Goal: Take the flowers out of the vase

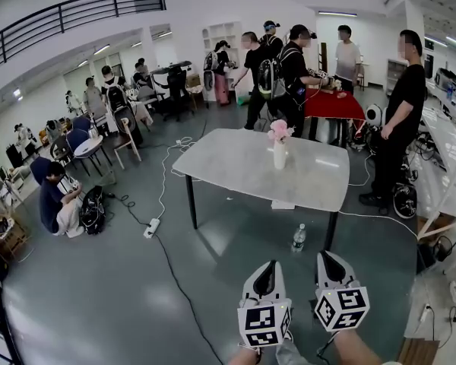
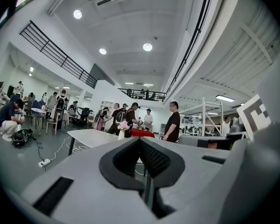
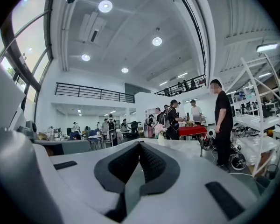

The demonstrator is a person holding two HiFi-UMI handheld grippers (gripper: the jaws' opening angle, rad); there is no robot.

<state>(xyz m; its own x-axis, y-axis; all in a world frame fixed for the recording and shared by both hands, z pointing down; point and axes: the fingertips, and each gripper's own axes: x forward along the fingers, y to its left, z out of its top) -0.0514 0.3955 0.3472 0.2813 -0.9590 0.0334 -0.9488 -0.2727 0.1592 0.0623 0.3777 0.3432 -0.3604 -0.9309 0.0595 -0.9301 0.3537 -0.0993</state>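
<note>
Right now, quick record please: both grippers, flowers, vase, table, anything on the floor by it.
left gripper: shut, empty, well short of the table
right gripper: shut, empty, beside the left one
flowers: pink, in the vase
vase: white, upright, near the middle of the table
table: pale top, dark legs
floor: bottle upright by the near right leg; power strip to the left
task: not started, flowers untouched

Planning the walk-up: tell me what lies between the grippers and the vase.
The head view shows grey floor, a water bottle standing on it near a table leg, then bare tabletop up to the vase.
</note>
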